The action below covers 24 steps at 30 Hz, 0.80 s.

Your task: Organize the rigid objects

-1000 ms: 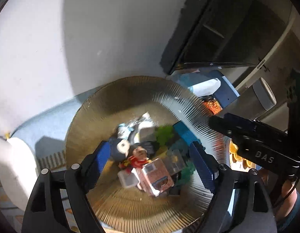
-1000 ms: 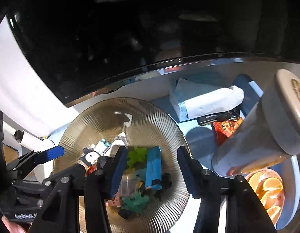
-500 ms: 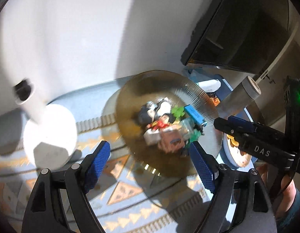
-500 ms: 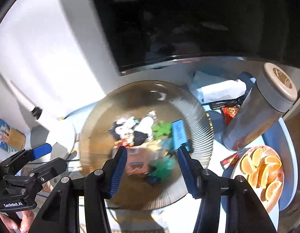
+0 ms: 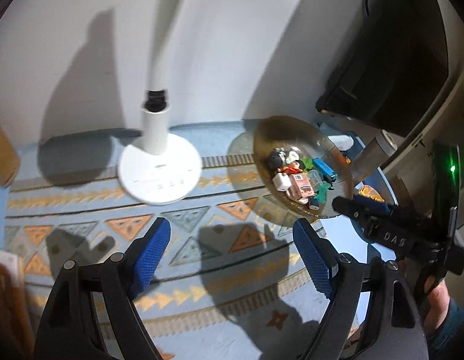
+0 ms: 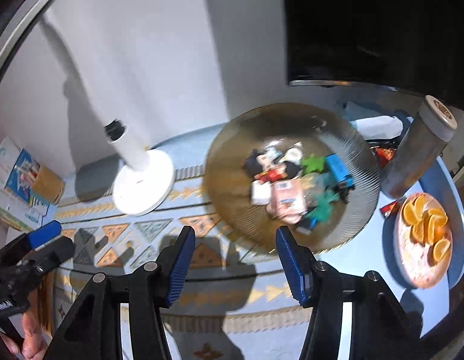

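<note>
The left gripper (image 5: 230,258) is hanging with jaws apart and empty, and the right gripper (image 6: 233,265), also empty, has just been opening. The toys (image 6: 294,186) are lying heaped in the ribbed glass dish (image 6: 232,156) beside the white lamp base (image 6: 143,184).

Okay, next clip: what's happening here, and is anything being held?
Nothing is held. A person works two hand-held grippers over a patterned cloth. The left hand-held gripper and the right hand-held gripper are both open and empty; the right one's jaws have just been opening. Small toys sit piled in a ribbed glass bowl, beside a white lamp base, a grey tumbler and a plate of orange slices.
</note>
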Tool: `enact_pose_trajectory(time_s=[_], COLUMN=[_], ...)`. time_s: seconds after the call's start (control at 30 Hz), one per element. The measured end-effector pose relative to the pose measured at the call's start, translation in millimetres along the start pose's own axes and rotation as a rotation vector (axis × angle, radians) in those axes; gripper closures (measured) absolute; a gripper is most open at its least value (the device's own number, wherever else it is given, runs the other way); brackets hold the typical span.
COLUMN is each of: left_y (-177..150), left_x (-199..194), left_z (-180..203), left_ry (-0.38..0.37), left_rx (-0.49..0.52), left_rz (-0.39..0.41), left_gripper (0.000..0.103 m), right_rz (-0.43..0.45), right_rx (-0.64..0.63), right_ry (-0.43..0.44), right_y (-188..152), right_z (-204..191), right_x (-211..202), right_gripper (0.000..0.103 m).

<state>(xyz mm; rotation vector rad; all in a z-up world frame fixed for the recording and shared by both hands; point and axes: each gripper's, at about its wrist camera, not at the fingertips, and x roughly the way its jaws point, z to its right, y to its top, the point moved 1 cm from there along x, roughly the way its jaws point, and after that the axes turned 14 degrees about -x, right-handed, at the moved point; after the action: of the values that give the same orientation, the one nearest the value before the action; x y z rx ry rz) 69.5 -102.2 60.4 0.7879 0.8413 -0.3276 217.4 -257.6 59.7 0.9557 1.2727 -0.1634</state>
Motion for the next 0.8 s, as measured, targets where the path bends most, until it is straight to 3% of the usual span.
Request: enact_pose_trajectory(time_s=[0.2,0.4,0.63,0.8], left_y=[-16.4,-47.8,-69.5,-74.7], left_x=[-25.7,-35.8,-41.9,-52.4], left_z=[-35.4,-62.2,-69.5,-77.4], left_ry=[0.081,-0.029,-0.015,0.002], left_rx=[-0.069,-0.194,-0.186,-0.181], left_rz=[0.023,-0.031,-0.046,-0.016], left_gripper=[0.014,0.014,0.014,0.014], right_rz=[-0.022,-0.108,-0.088,-0.106], right_rx=[0.014,0.033,-0.031,-0.022], right_ry=[0.032,0.043,-0.011,-0.003], right_y=[-16.9,-51.6,-62.6,-70.3], right_z=[-47.2,-98.3,-129.0,-133.9], right_x=[-4.3,11.4,4.9,10.0], right_gripper=[0.044,0.044,0.044,0.044])
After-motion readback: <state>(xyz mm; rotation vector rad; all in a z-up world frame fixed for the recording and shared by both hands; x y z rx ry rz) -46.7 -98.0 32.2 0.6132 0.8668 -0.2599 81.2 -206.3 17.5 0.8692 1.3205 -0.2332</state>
